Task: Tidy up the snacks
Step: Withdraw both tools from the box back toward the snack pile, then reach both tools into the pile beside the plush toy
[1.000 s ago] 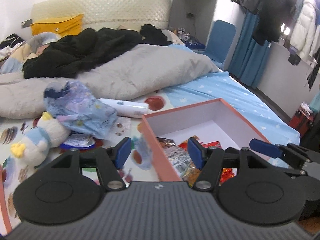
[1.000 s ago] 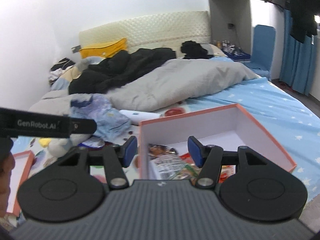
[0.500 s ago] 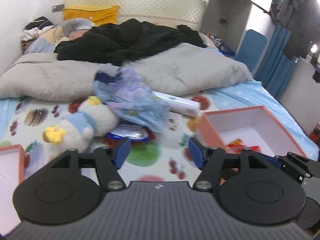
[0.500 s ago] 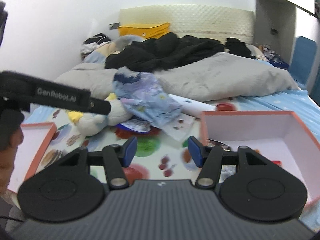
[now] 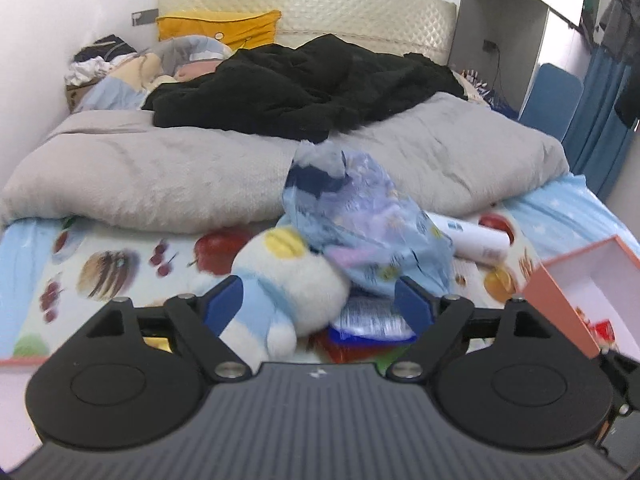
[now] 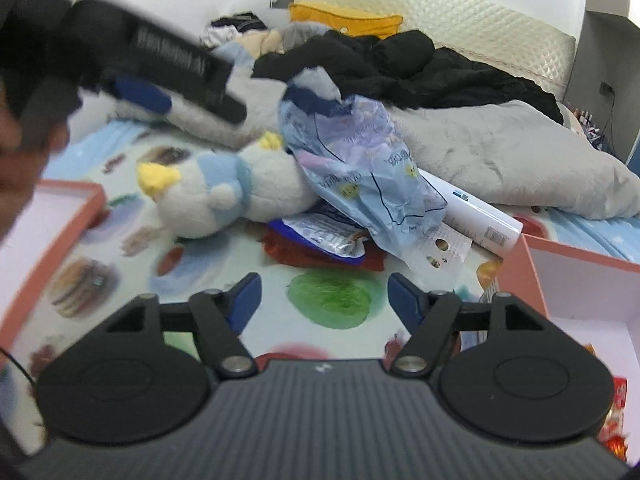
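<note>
A blue foil snack packet (image 6: 324, 232) lies on a red packet (image 6: 304, 252) under a crumpled blue plastic bag (image 6: 360, 160), beside a plush penguin (image 6: 224, 188). My right gripper (image 6: 324, 297) hovers in front of them over the printed sheet, its jaws opening with nothing between them. My left gripper (image 5: 318, 302) hangs above the plush penguin (image 5: 288, 280) and the blue packet (image 5: 368, 320), its jaws also opening and holding nothing. It shows blurred at the upper left of the right wrist view. An orange box (image 6: 516, 276) at the right holds snacks (image 6: 616, 412).
A second orange box (image 6: 60, 232) lies at the left. A white tube (image 6: 480, 220) rests behind the bag. A grey duvet (image 5: 160, 176), black clothing (image 5: 300, 88) and a yellow pillow (image 5: 216, 28) fill the far half of the bed.
Both views have swung left and down, from the orange box with snacks to the pile by the plush penguin. Both pairs of jaws stand wider than before.
</note>
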`<action>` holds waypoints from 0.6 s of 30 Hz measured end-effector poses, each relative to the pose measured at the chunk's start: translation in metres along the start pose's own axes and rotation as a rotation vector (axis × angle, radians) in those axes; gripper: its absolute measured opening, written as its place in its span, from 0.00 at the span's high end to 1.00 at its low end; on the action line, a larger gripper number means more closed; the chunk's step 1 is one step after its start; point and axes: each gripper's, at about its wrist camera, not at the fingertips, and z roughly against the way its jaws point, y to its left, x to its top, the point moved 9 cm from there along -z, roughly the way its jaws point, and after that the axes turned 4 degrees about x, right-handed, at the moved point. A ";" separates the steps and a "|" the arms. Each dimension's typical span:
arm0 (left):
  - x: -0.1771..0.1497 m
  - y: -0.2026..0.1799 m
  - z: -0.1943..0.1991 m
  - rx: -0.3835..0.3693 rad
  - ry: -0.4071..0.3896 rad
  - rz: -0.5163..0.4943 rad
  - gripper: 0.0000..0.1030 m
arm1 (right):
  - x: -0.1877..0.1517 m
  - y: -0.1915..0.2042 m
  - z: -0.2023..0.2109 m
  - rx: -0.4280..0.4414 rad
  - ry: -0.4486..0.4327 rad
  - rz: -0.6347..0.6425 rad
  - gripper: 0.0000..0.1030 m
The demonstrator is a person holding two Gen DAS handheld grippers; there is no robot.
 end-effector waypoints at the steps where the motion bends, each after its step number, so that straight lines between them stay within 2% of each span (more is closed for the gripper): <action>1: 0.005 0.002 -0.013 -0.004 0.005 0.003 0.16 | -0.001 -0.006 -0.011 -0.024 0.009 0.007 0.30; 6: 0.037 0.003 -0.083 -0.012 0.004 0.000 0.16 | -0.005 -0.045 -0.061 -0.197 0.078 0.090 0.32; 8: 0.050 0.007 -0.110 -0.017 0.009 0.011 0.16 | -0.009 -0.055 -0.080 -0.235 0.108 0.132 0.34; 10: 0.060 0.013 -0.138 -0.036 0.029 0.065 0.16 | -0.016 -0.061 -0.095 -0.253 0.146 0.177 0.39; 13: 0.072 0.016 -0.165 -0.073 0.042 0.126 0.16 | -0.021 -0.065 -0.110 -0.273 0.164 0.231 0.40; 18: 0.090 0.003 -0.185 -0.083 0.012 0.083 0.19 | -0.025 -0.070 -0.125 -0.319 0.159 0.291 0.45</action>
